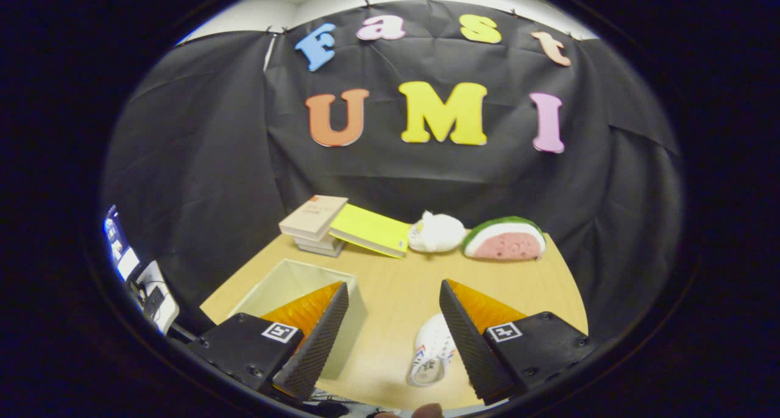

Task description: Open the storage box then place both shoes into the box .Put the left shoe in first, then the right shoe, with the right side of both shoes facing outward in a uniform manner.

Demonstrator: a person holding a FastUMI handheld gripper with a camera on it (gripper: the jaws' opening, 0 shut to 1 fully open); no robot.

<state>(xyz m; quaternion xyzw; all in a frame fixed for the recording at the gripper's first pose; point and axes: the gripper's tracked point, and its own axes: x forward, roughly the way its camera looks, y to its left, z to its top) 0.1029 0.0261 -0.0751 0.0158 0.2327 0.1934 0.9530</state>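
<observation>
Tongs (393,332) held above the near part of the wooden surface (390,284), fingers (314,345) spread wide, nothing between the pads.

Storage box (292,284): pale, rectangular, lid off, interior visible. Sits on the surface behind the left finger, which covers its near right corner. Long axis runs from the near left toward the far right.

One shoe (431,351): white with small coloured markings, lying on the surface just inside the right finger, partly hidden by it. Long axis runs roughly away from the tongs, tilted slightly right at the far end. Rounded end farther away, the near end closest to the surface's front edge. Cannot tell left shoe from right. Shoe and box are apart, bare wood between them.

Far side of the surface: stack of books (314,220) with a yellow-green book (372,229) leaning against it, then a white plush toy (436,232), then a watermelon-slice cushion (504,239), all in a row against the black cloth wall (213,162).

A fingertip (426,410) shows at the front edge, below the shoe.
</observation>
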